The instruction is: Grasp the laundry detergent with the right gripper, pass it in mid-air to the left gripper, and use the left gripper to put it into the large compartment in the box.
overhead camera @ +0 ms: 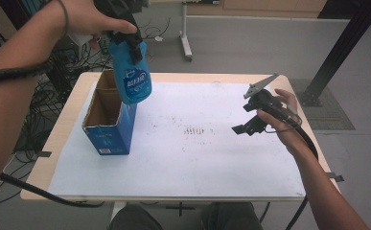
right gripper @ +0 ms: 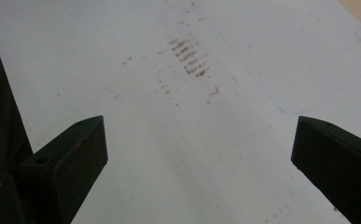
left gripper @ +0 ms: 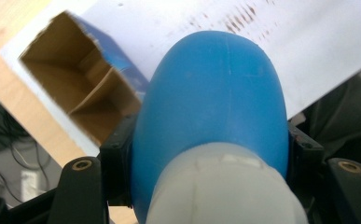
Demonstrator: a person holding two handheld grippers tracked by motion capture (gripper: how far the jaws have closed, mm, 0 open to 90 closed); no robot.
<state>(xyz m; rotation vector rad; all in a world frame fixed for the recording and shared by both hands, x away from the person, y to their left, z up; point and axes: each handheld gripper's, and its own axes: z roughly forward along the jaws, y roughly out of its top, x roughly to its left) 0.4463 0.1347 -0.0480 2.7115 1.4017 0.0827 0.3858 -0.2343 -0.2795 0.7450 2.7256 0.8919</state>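
Observation:
A blue bottle [overhead camera: 133,76] with a pale neck end hangs tilted in the air over the open blue cardboard box [overhead camera: 107,125], and my left gripper [overhead camera: 128,42] is shut on it near its top. In the left gripper view the bottle [left gripper: 215,93] bulges between the two black jaws of the left gripper [left gripper: 211,149], with the box's brown inside [left gripper: 75,79] below and to the left. My right gripper [overhead camera: 244,118] hovers over the right side of the table, open and holding nothing. The right gripper [right gripper: 199,149] looks onto the bare white sheet.
A white sheet [overhead camera: 197,158] covers the wooden table [overhead camera: 68,110], with faint brown marks [overhead camera: 195,130] at its middle. Cables lie on the floor at the left. A metal stand leg [overhead camera: 186,45] and a black post [overhead camera: 339,48] stand beyond the table.

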